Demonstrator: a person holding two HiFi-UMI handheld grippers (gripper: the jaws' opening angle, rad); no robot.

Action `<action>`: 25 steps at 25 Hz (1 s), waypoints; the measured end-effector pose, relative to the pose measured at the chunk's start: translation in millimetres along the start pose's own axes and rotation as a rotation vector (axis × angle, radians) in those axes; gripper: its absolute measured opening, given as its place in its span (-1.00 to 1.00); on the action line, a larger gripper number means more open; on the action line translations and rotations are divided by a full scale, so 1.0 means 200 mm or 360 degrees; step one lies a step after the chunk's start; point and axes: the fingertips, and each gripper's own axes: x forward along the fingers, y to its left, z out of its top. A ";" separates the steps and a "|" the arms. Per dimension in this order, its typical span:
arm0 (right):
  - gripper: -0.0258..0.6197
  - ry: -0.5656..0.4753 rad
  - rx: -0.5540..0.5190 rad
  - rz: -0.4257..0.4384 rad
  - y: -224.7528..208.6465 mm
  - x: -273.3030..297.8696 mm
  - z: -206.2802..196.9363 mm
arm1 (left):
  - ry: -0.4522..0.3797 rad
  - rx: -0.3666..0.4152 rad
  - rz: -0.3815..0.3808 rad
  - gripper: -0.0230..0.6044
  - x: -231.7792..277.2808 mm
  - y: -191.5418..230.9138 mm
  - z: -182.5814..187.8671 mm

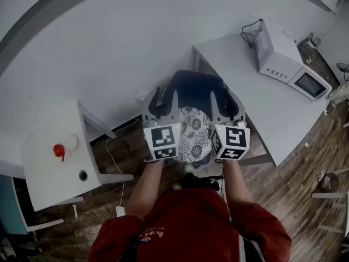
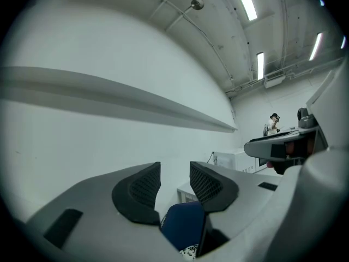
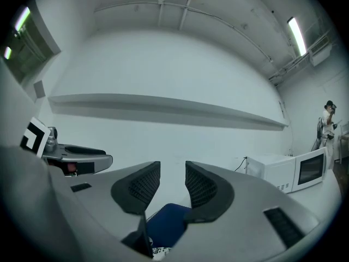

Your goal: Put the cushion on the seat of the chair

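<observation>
My left gripper [image 1: 162, 103] and right gripper [image 1: 226, 105] flank the floral-print cushion [image 1: 192, 132]. It lies between them over the seat of the dark blue office chair [image 1: 191, 85], with the backrest just ahead of my fingertips.

Both pairs of fingers stand parted and bare. In each gripper view the white wall shows through the gap between the pads, and nothing is pinched there. By my judgement the cushion lies where the task wants it (whether it sits square and flat on the seat, the steep head view can't settle). If it is down, the next move calls for drawing both grippers back toward me, level, without snagging the fabric just beneath the fingers.

Only the head view shows the whole cushion. The gripper views catch just a sliver of its print under the fingers, below the blue backrest. The right gripper view alone shows the microwave [image 3: 294, 171] door-on, beyond and to the right of my fingers.
</observation>
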 end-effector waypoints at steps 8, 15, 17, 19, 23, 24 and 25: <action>-0.74 -0.0069 0.0060 0.0063 0.03 0.00 0.06 | -0.0067 -0.0008 -0.0056 -0.73 0.00 -0.03 0.05; -0.81 -0.0029 0.0007 0.0056 0.05 0.02 0.04 | -0.0097 -0.0020 -0.0116 -0.84 0.02 -0.06 0.06; -0.82 -0.0018 0.0008 0.0051 0.05 0.02 0.03 | -0.0093 0.0001 -0.0130 -0.84 0.03 -0.08 0.06; -0.82 -0.0019 0.0004 0.0041 0.04 0.02 0.03 | -0.0094 -0.0001 -0.0146 -0.84 0.03 -0.09 0.06; -0.83 -0.0043 -0.0012 0.0020 0.01 0.02 0.05 | -0.0105 -0.0011 -0.0157 -0.84 0.05 -0.12 0.07; -0.83 -0.0048 -0.0013 0.0017 0.00 0.02 0.06 | -0.0106 -0.0012 -0.0159 -0.84 0.05 -0.12 0.07; -0.83 -0.0050 -0.0013 0.0013 0.00 0.02 0.06 | -0.0105 -0.0013 -0.0160 -0.84 0.06 -0.12 0.07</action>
